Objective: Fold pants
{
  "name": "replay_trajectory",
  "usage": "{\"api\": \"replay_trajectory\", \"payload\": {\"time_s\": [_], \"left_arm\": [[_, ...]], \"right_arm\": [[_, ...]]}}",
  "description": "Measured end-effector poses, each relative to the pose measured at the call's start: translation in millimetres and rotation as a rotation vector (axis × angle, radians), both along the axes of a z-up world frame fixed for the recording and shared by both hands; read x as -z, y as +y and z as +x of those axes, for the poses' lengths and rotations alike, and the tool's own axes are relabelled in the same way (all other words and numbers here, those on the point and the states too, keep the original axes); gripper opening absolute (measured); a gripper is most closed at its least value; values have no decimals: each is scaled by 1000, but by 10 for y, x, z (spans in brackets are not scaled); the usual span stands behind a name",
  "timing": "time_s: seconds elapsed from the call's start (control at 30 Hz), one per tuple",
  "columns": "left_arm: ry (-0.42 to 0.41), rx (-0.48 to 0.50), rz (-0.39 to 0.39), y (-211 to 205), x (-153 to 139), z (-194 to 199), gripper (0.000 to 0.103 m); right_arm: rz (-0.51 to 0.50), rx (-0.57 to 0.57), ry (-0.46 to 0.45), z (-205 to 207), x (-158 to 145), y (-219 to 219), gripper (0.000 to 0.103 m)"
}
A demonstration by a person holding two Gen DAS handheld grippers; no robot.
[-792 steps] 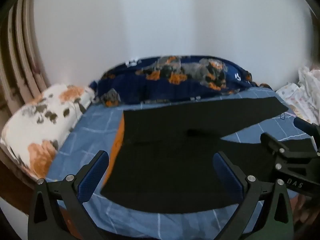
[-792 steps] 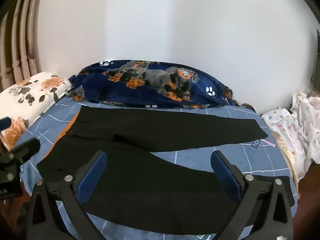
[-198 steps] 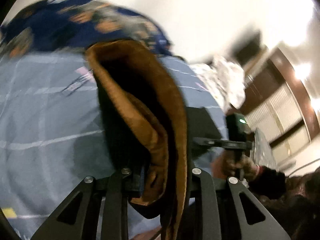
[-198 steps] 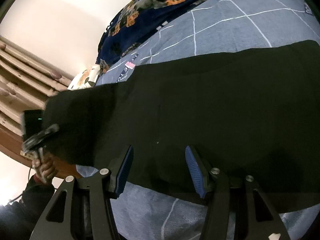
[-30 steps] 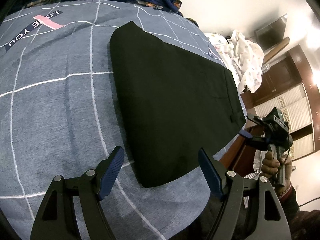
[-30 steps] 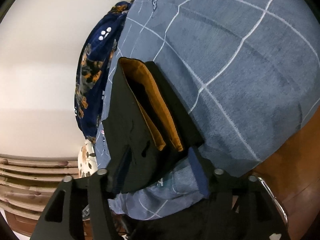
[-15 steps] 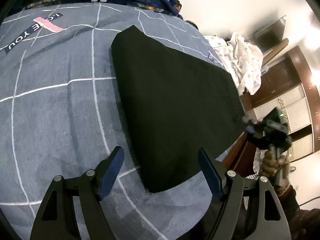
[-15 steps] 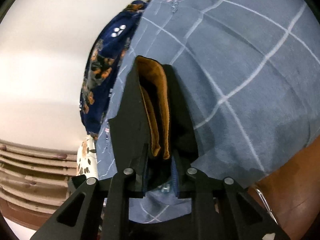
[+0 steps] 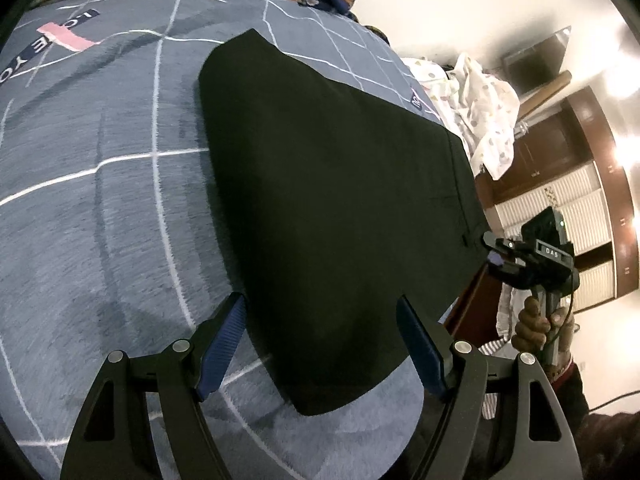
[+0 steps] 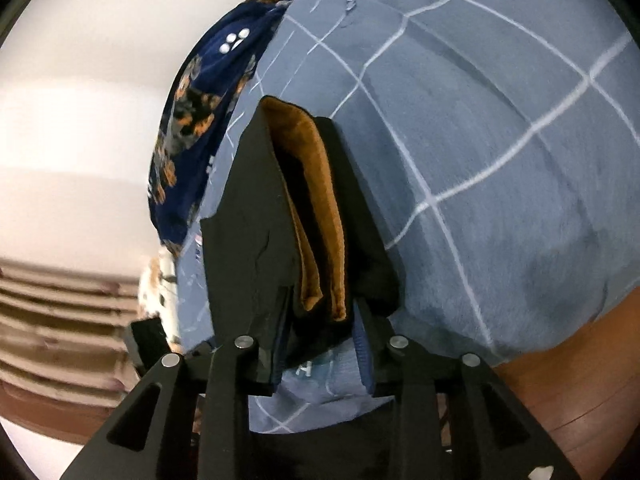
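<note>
Two sets of jaws: the right gripper (image 10: 322,338) is opening, the waistband end of the folded black pants (image 9: 336,200) between its pads, orange lining showing; the left gripper (image 9: 320,340) stands wide, hovering over the pants' near corner. They lie flat on the bed (image 9: 100,200) (soft grey-blue checked cover). Beyond sit a navy dog-print blanket (image 10: 200,120) and crumpled white cloth (image 9: 484,120). Whether the pads press is unclear.

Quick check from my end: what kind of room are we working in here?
Most likely a bedroom. The black pants lie on a bed with a blue checked bedsheet, a dog-print blanket is bunched along the wall, and wooden cupboards stand beyond the bed.
</note>
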State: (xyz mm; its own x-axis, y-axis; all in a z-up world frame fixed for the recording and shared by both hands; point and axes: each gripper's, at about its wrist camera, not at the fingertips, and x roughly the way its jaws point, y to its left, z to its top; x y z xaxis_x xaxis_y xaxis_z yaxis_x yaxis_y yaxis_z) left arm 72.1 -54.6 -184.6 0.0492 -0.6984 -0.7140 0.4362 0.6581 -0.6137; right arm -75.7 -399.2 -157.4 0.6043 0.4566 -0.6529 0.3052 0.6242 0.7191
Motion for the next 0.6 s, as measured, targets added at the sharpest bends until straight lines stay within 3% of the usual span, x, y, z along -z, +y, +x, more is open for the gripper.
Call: {"api": "replay_trajectory", "payload": {"time_s": [0.03,0.07,0.13,0.2,0.33,0.6], "left_arm": [[0,-1,-4,-2,3,10,76],[2,-3,-12,2,5,13,76],[7,0,-29,-10,5,34,76],[9,1,-35,-27,12,59,77],[24,8,-67,-63,51,107,76],[66,14,-162,14,106,195,77]], "right_arm": [[-4,-20,9,8,3,16,34],[-5,-51,22,13,14,36,48],[-25,-79,36,-32,10,48,57],[-27,-50,25,-118,-25,-38,57],[-1,28,-81,-184,-235,-313,57],[-47,-81,-41,395,-100,-383,57]]}}
